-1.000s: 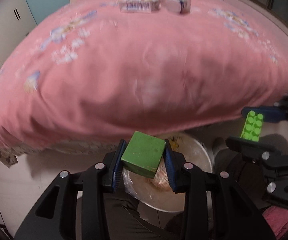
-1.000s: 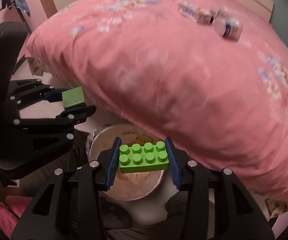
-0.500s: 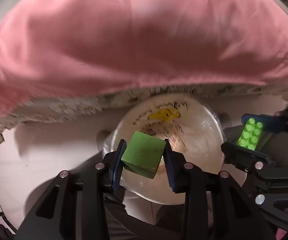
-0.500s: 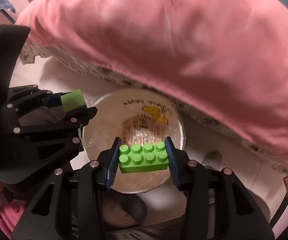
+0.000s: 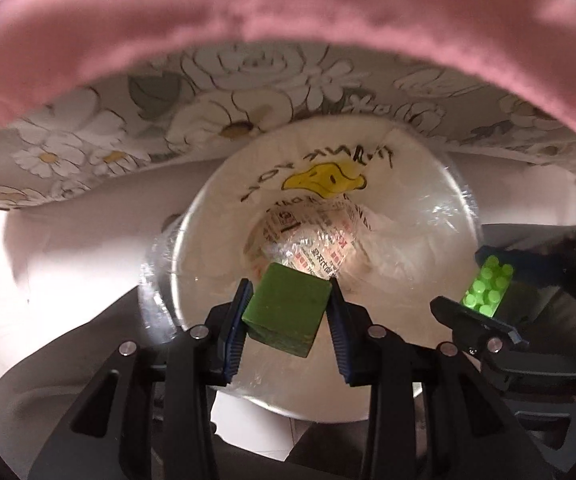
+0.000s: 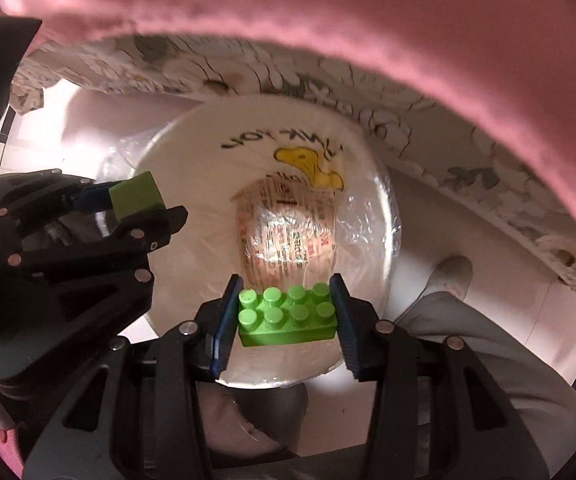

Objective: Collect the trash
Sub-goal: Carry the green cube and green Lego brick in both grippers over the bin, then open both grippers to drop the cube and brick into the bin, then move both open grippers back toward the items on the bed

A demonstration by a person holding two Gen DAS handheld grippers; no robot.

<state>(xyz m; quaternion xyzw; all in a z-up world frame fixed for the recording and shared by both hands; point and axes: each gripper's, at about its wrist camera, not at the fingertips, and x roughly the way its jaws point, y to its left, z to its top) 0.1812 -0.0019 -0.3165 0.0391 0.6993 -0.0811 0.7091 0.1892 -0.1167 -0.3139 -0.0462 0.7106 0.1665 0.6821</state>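
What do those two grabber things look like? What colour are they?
Both look alike. The left gripper has two chunky black plastic fingers with cut-out holes, round silver bolts, and ribbed dark blue pads on the insides. The right gripper is built the same: black fingers, silver bolts, blue pads. No cables or markings show.

The white bin point(image 5: 216, 264) carried a yellow duck picture point(image 5: 324, 181) on its inner wall, with a curved line of dark handwritten-style lettering point(image 5: 316, 168) above it; the letters were upside down and could not be read with certainty. At the bottom lay a crumpled wrapper point(image 5: 308, 244) printed in red and black characters, too small and creased to read.
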